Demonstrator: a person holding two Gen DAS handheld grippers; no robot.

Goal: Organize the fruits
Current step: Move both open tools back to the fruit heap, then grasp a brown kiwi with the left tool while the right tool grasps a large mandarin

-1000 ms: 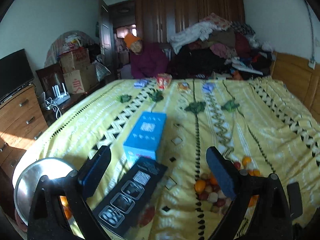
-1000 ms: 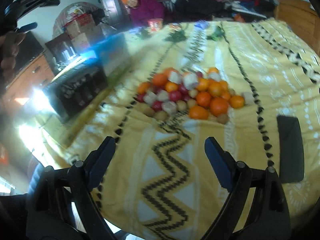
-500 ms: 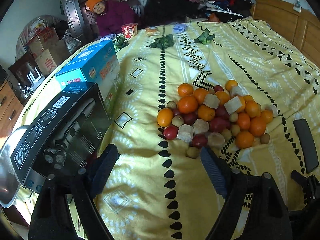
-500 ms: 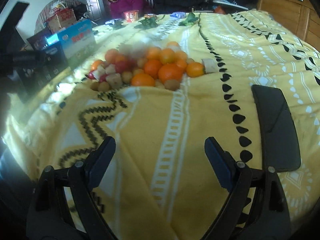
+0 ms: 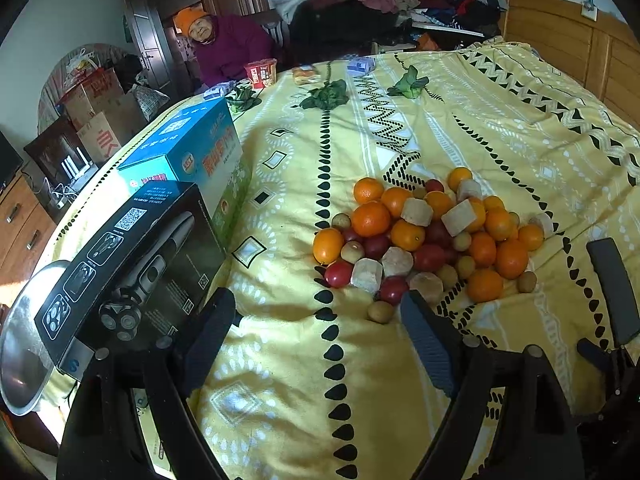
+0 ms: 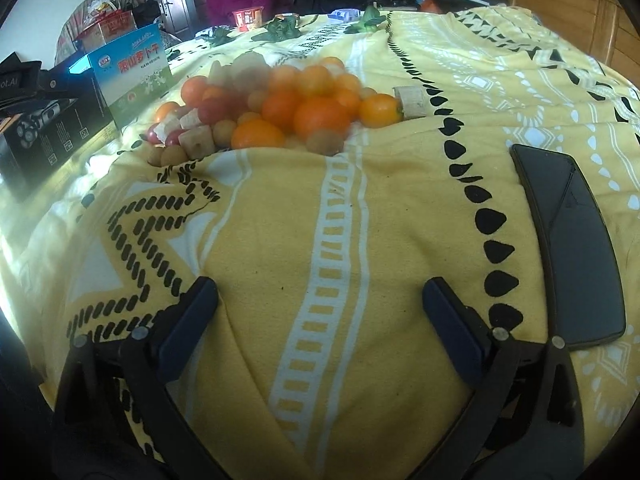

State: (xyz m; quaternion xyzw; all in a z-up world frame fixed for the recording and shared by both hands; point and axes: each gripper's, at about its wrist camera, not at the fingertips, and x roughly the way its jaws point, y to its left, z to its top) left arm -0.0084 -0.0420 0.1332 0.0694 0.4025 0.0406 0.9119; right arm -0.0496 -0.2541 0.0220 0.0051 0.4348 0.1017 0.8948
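Heaping near the bedspread's (image 5: pixel 500 128) middle, the fruit pile (image 5: pixel 428 236) is left untouched.
Left gripper (image 5: pixel 316 324) is held wide and empty; right gripper (image 6: pixel 320 300), empty, has just been spread wider.

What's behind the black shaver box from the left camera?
Directly behind the black shaver box stands a blue carton, touching or nearly so. A metal bowl shows at its left. The carton's lower front is covered, as is whatever lies between them.
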